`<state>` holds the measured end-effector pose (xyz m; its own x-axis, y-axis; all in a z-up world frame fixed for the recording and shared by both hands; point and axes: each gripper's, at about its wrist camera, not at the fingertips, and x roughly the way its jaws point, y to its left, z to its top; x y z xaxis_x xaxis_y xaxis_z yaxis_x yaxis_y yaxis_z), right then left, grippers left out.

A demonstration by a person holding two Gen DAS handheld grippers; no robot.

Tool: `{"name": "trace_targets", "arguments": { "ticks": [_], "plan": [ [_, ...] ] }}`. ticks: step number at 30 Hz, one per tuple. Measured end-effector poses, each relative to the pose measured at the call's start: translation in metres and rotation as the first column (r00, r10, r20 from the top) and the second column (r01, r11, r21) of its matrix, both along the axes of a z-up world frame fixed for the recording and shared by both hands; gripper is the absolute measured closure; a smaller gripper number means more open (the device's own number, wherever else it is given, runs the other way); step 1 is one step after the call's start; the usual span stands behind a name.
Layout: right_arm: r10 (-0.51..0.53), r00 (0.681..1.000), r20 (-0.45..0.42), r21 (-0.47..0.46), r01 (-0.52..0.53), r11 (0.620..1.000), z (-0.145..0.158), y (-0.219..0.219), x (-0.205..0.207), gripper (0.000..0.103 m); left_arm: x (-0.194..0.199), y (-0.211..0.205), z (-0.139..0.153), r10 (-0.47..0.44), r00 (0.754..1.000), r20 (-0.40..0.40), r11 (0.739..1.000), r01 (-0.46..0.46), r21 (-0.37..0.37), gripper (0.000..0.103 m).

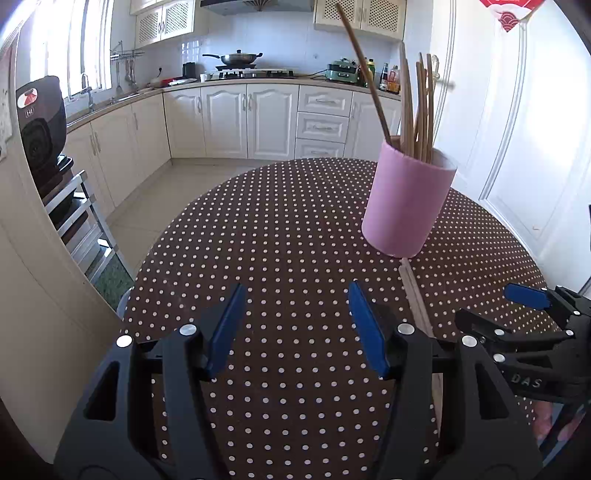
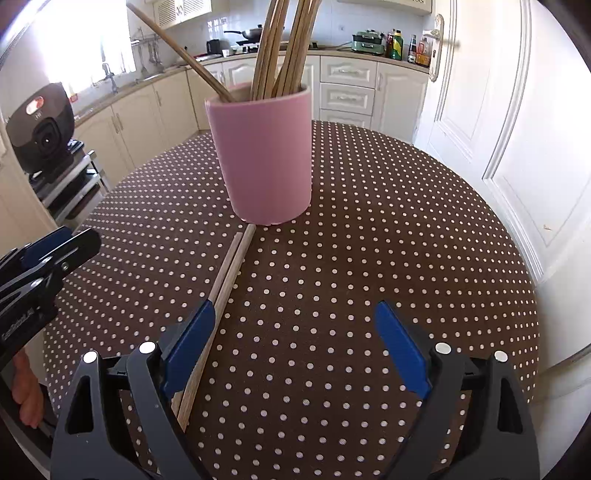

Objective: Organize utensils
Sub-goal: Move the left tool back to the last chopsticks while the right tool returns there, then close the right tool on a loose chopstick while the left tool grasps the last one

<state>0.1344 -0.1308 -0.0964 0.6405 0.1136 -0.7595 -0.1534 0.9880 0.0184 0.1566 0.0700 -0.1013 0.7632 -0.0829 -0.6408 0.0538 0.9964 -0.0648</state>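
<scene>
Two pale wooden chopsticks (image 2: pixel 225 273) lie side by side on the round table with the brown, white-dotted cloth (image 2: pixel 369 258). Their far tips reach the foot of the pink cylindrical holder (image 2: pixel 266 155), apparently touching it. The holder stands upright on the cloth and contains a bundle of tan wooden chopsticks (image 2: pixel 280 48); one darker stick (image 2: pixel 177 51) leans out away from the bundle.

Writing:
- The right gripper body, as seen from the left wrist, carries raised letters reading "DAS" (image 1: pixel 526 382).
- The left gripper body, as seen from the right wrist, carries a line of lettering that is too small and too oblique to read.
- The black appliance (image 2: pixel 40 129) on the shelf unit beyond the table, away from the holder, carries a red-and-white label; its characters are not legible.

Grippers:
- Left gripper (image 1: pixel 295 325): blue-padded jaws stand apart over bare cloth, on the near side of the holder. Nothing is between them.
- Right gripper (image 2: pixel 295 343): jaws stand wide apart, with only cloth between them. The loose chopsticks pass just beside the pad that sits on the left of its own view.

View differences:
- The right wrist view shows nearly the full length of the loose chopsticks; the left wrist view shows only a short section (image 1: pixel 415 291) between the holder and the right gripper.
- The left wrist view shows a red paper ornament (image 1: pixel 509 13) high above the holder. The right wrist view shows part of a hand (image 2: pixel 27 391) behind the left gripper.
</scene>
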Motion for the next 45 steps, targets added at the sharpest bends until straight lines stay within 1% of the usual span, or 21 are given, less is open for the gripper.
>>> {"name": "trace_targets", "arguments": {
  "ticks": [4, 10, 14, 19, 20, 21, 23, 24, 25, 27, 28, 29, 31, 33, 39, 42, 45],
  "plan": [
    [0.001, 1.000, -0.018, -0.028, -0.002, 1.000, -0.009, 0.009, 0.005, 0.018, 0.001, 0.001, -0.007, -0.020, 1.000, -0.019, 0.999, 0.020, -0.025, 0.044],
    [-0.006, 0.999, -0.034, -0.054, 0.004, 0.999, -0.016, 0.017, 0.012, 0.018, 0.005, -0.001, -0.015, -0.053, 0.998, -0.038, 0.998, 0.052, -0.032, 0.044],
    [-0.010, 0.999, -0.031, -0.052, 0.008, 0.999, -0.018, 0.022, 0.016, 0.018, 0.008, -0.001, -0.018, -0.071, 0.996, -0.047, 0.997, 0.070, -0.041, 0.044],
    [-0.007, 1.000, -0.014, -0.077, 0.006, 0.997, -0.018, 0.030, 0.018, 0.019, 0.015, -0.001, -0.021, -0.084, 0.994, -0.067, 0.995, 0.080, -0.057, 0.044],
    [0.004, 1.000, -0.018, -0.078, -0.005, 0.997, -0.019, 0.032, 0.018, 0.026, 0.016, -0.001, -0.022, -0.087, 0.994, -0.073, 0.995, 0.082, -0.061, 0.044],
    [0.016, 1.000, -0.020, -0.067, -0.018, 0.998, -0.020, 0.032, 0.017, 0.038, 0.017, -0.001, -0.023, -0.087, 0.993, -0.076, 0.995, 0.082, -0.064, 0.044],
    [0.033, 0.999, -0.033, -0.060, -0.035, 0.998, -0.022, 0.039, 0.017, 0.051, 0.017, 0.000, -0.023, -0.088, 0.993, -0.078, 0.994, 0.083, -0.068, 0.044],
    [0.047, 0.999, -0.023, -0.066, -0.049, 0.997, -0.022, 0.043, 0.015, 0.060, 0.017, 0.001, -0.023, -0.088, 0.993, -0.079, 0.994, 0.083, -0.069, 0.044],
    [0.062, 0.998, -0.021, -0.066, -0.063, 0.996, -0.021, 0.045, 0.014, 0.065, 0.017, 0.001, -0.023, -0.088, 0.993, -0.080, 0.994, 0.082, -0.068, 0.044],
    [0.094, 0.995, -0.023, -0.061, -0.095, 0.994, -0.021, 0.050, 0.012, 0.086, 0.017, 0.001, -0.023, -0.090, 0.992, -0.084, 0.994, 0.084, -0.067, 0.044],
    [0.103, 0.994, -0.022, -0.067, -0.104, 0.992, -0.021, 0.052, 0.011, 0.091, 0.017, 0.001, -0.023, -0.092, 0.992, -0.088, 0.994, 0.086, -0.068, 0.044],
    [0.114, 0.993, -0.019, -0.074, -0.115, 0.991, -0.021, 0.055, 0.010, 0.093, 0.016, 0.001, -0.024, -0.093, 0.991, -0.091, 0.994, 0.087, -0.070, 0.044],
    [0.124, 0.992, -0.011, -0.079, -0.124, 0.989, -0.022, 0.057, 0.008, 0.096, 0.014, -0.002, -0.025, -0.103, 0.990, -0.099, 0.993, 0.096, -0.074, 0.044],
    [0.123, 0.992, -0.017, -0.066, -0.124, 0.990, -0.022, 0.054, 0.007, 0.098, 0.011, -0.007, -0.025, -0.120, 0.987, -0.106, 0.991, 0.112, -0.076, 0.044],
    [0.097, 0.995, -0.018, -0.043, -0.098, 0.994, -0.021, 0.033, -0.001, 0.099, 0.008, -0.028, -0.026, -0.164, 0.976, -0.142, 0.984, 0.152, -0.090, 0.044],
    [0.063, 0.998, -0.017, -0.028, -0.064, 0.998, -0.020, 0.017, -0.004, 0.098, 0.009, -0.040, -0.026, -0.183, 0.970, -0.162, 0.981, 0.168, -0.101, 0.044],
    [0.031, 0.999, -0.019, -0.003, -0.031, 1.000, -0.019, 0.005, -0.005, 0.098, 0.012, -0.050, -0.029, -0.174, 0.966, -0.192, 0.982, 0.156, -0.106, 0.044]
  ]
}}
